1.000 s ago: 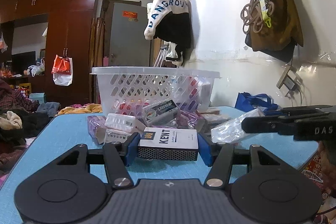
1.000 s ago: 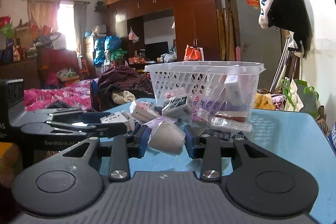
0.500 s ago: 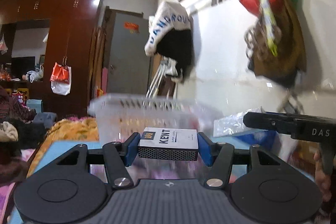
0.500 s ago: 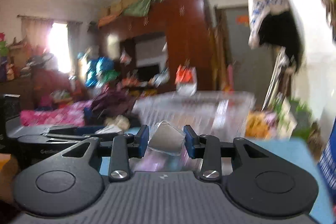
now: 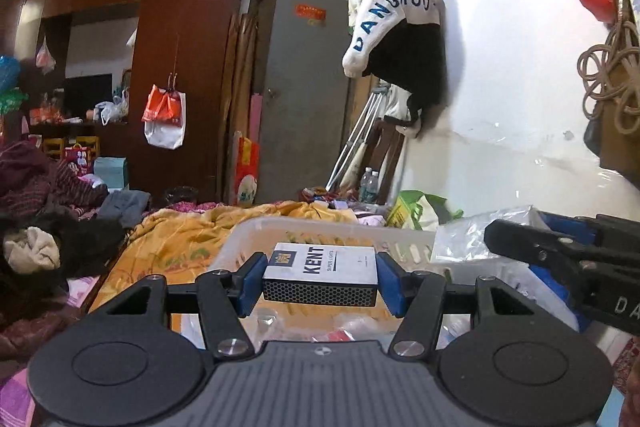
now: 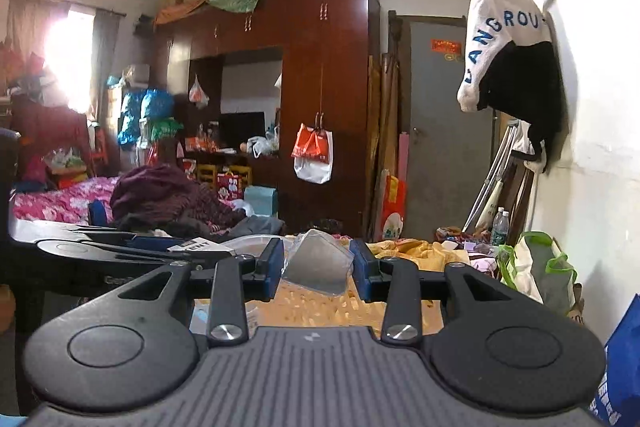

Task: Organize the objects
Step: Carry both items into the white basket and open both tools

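Directly below the left hand-held gripper (image 5: 319,281), whose opening jaws are seen around a cigarette pack (image 5: 320,269) held crosswise, lies the basket (image 5: 256,233); the right hand-held gripper (image 6: 317,269), also opening, is seen around a plastic packet (image 6: 318,267).

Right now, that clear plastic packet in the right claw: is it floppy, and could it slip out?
Probably floppy: the clear plastic packet looks crinkled and bulges unevenly in the right claw. Likely light, since it is thin film. It may well slip: the film looks glossy, and the jaws are opening around it above the white basket.
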